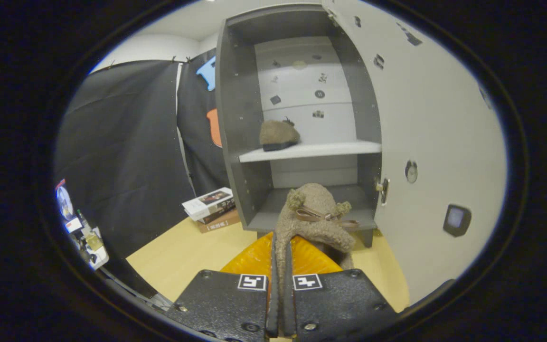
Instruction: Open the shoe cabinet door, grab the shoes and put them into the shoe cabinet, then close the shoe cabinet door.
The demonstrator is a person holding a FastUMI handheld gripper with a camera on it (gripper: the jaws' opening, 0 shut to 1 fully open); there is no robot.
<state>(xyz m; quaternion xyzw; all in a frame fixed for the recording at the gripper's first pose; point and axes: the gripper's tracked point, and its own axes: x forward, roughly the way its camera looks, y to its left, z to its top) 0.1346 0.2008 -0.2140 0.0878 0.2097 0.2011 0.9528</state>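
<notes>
Fuzzy brown slipper pinched by its edge between closed fingers, toe pointing toward open shoe cabinet straight ahead.

Tan fuzzy shoe, grey cabinet, white door.

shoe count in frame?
2. One shoe sits on the cabinet middle shelf, left side. The other shoe is pinched in the gripper, just before the open cabinet.

Open bottom shelf ahead, door flanking right.
</notes>
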